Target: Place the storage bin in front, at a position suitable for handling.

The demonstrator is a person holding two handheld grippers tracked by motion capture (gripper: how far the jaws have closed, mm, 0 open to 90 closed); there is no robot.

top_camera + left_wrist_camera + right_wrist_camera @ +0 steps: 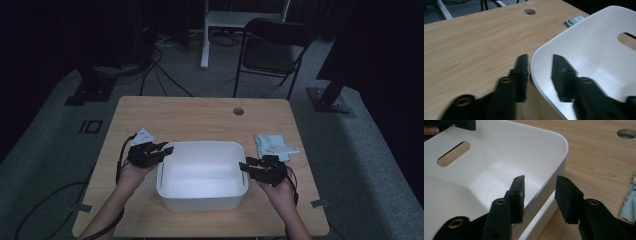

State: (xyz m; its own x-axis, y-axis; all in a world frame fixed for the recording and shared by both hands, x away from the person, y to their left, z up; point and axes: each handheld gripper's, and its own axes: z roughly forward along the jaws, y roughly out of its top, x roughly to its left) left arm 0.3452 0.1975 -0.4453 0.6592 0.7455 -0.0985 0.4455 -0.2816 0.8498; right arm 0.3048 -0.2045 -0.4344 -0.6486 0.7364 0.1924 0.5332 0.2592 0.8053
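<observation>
A white plastic tub sits on the near half of the wooden worktop, roughly centred between the person's two hands, its long sides running across the high view and its inside bare. A slot handle is cut through each short wall. The left gripper is at the tub's left rim: in the left gripper view its two black fingers straddle the rounded corner of that wall, one outside over the wood and one inside the tub, the outer one right against the rim and the inner one standing clear of the wall, so the fingers are released rather than clamped. The right gripper is at the tub's right rim in the same manner: in the right gripper view one finger hangs inside the tub and the other outside, with a visible gap on both sides of the wall, so these fingers are released too. The tub rests flat on the worktop. To the right of the tub, just beyond the right hand, lies a folded pale blue cloth. Farther back in the worktop is a round cable hole. Behind the worktop, on the grey carpet, stands a dark folding chair.
</observation>
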